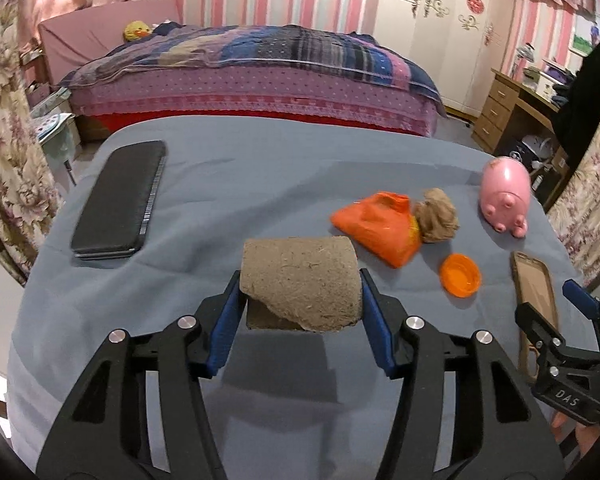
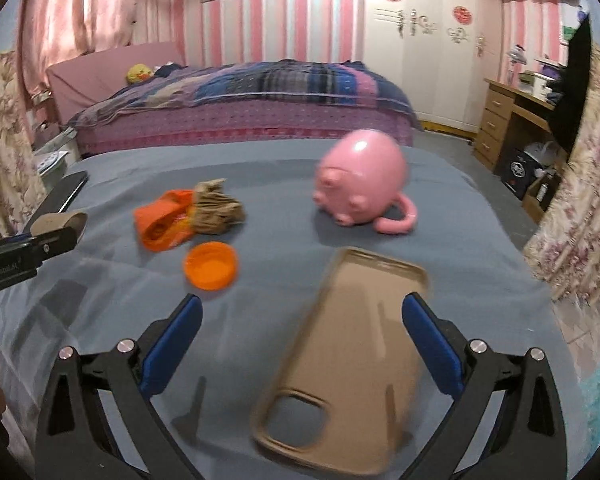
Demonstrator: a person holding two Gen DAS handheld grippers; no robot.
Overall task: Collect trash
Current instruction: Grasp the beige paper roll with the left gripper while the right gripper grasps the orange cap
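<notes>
My left gripper [image 1: 298,300] is shut on a grey-brown cardboard roll [image 1: 300,282] and holds it just above the blue-grey table cloth [image 1: 220,184]; the roll also shows at the left edge of the right wrist view [image 2: 60,220]. To its right lie an orange wrapper [image 1: 376,226] with a crumpled brown paper wad [image 1: 436,216] against it, and an orange bottle cap [image 1: 460,276]. In the right wrist view my right gripper [image 2: 300,332] is open and empty above a tan phone case [image 2: 348,360]; the wrapper [image 2: 164,224], the wad [image 2: 216,208] and the cap [image 2: 211,265] lie ahead to the left.
A pink pig mug [image 2: 360,178] lies on its side at the table's far right. A black phone [image 1: 120,200] lies at the far left. Behind the table stands a bed [image 1: 252,76]; a wooden desk [image 1: 508,108] is at the right.
</notes>
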